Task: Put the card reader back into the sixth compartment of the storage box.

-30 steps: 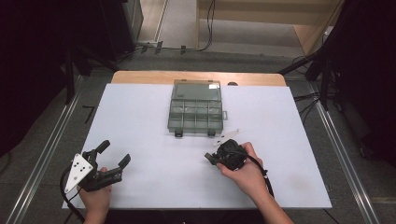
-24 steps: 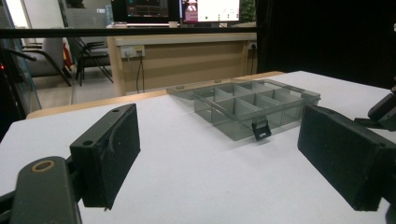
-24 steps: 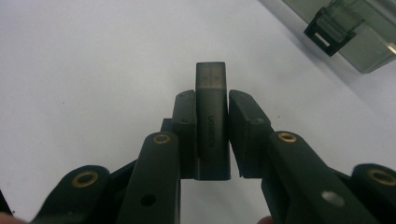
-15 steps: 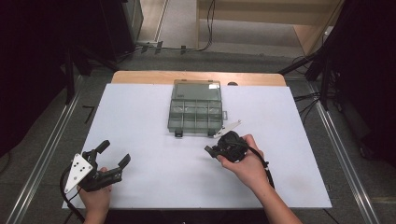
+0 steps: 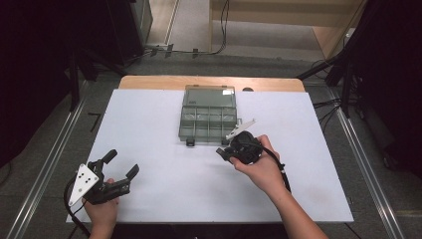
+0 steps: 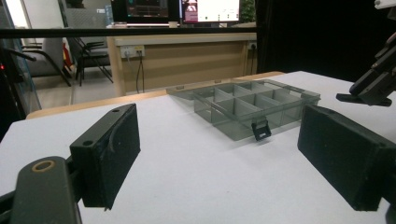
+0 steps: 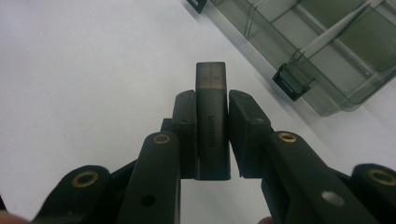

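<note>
Adapter (image 7: pixel 212 122), a small dark stick lettered UGREEN, is clamped between the right tongs (image 5: pixel 225 152) over the white surface (image 5: pixel 164 124), just short of the box's near right corner. Its clear-capped tip juts past the pads.

Nearest the person, at the near left corner, the left hand (image 5: pixel 102 211) holds the left tongs (image 5: pixel 122 164) spread wide with nothing between them. The right hand (image 5: pixel 261 169) sits right of centre, farther in.

Beyond both, the box (image 5: pixel 208 113), a smoky clear organizer with its lid laid back, stands at the middle of the far edge; its compartments look bare. A wooden strip runs behind the surface. Rails flank it on a grey floor, with cables and dark curtains beyond.

From the left tongs' view, a wooden counter with monitors and some chairs fill the room's far side, and the box's front latch (image 6: pixel 261 129) hangs down. From the right tongs' view the lettering is legible.

Against a second ago, the right hand has travelled toward the box; the left tongs have stayed put.
</note>
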`<state>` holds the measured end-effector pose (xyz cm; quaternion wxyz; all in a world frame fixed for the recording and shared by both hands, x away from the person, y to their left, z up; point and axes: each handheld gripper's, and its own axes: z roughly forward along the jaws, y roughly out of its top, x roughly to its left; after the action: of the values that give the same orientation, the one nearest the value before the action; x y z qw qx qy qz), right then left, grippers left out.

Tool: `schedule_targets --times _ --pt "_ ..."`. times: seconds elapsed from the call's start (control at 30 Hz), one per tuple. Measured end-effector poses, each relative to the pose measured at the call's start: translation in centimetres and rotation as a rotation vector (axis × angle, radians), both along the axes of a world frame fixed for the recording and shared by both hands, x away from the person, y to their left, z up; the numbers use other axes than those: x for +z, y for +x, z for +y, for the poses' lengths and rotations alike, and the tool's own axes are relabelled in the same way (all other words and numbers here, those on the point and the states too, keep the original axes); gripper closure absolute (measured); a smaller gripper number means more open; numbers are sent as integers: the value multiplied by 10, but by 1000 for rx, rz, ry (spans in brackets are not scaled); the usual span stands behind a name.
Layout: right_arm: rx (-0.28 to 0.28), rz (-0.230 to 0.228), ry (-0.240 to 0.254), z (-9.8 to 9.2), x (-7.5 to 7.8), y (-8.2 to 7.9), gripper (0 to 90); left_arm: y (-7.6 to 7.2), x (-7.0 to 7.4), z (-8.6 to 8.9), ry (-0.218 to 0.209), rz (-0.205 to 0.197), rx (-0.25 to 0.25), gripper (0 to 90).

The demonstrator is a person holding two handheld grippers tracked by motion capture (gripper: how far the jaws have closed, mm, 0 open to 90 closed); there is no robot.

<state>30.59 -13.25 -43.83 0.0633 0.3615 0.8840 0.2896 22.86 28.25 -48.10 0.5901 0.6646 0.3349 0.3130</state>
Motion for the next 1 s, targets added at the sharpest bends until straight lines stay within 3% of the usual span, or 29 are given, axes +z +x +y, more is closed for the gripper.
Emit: schedule_targets --times 1.0 --pt "25 -6 -15 16 16 26 710 0 0 1 -1 0 -2 132"
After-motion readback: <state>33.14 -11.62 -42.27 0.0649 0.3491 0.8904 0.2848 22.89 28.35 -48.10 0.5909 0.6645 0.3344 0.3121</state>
